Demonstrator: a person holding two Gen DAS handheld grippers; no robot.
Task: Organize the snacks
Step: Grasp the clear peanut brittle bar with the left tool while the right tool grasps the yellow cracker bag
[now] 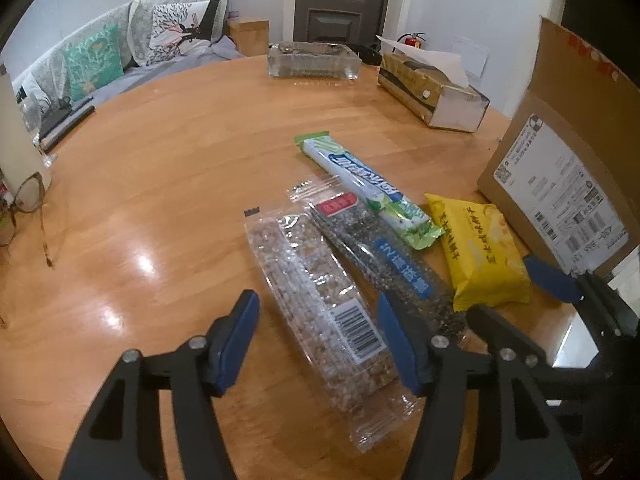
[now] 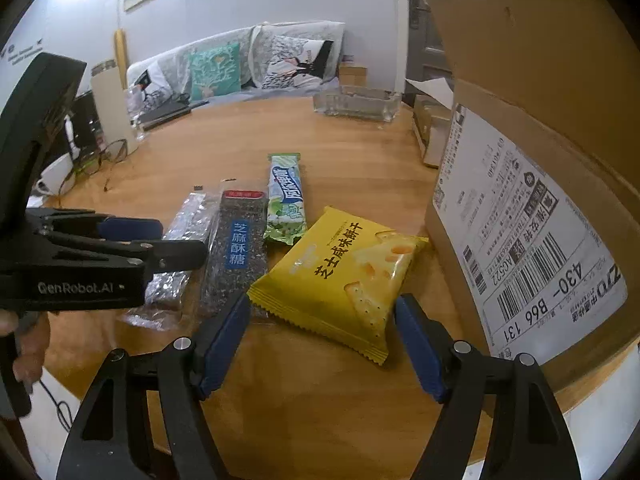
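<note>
Several snacks lie side by side on the round wooden table (image 1: 160,160). A clear peanut brittle pack (image 1: 320,308) (image 2: 180,248), a black sesame bar (image 1: 384,252) (image 2: 238,248), a green wafer bar (image 1: 368,188) (image 2: 286,196) and a yellow cheese cracker pack (image 1: 480,248) (image 2: 344,276). A cardboard box (image 1: 560,168) (image 2: 532,200) stands at the right. My left gripper (image 1: 316,336) is open, its fingers either side of the peanut pack's near end. My right gripper (image 2: 320,344) is open just in front of the yellow pack's near end.
A glass tray (image 1: 314,60) and a tissue box (image 1: 432,88) stand at the table's far side. Glasses (image 1: 28,200) and a pale cylinder (image 1: 16,136) sit at the left edge. A sofa with cushions (image 1: 120,52) is beyond the table.
</note>
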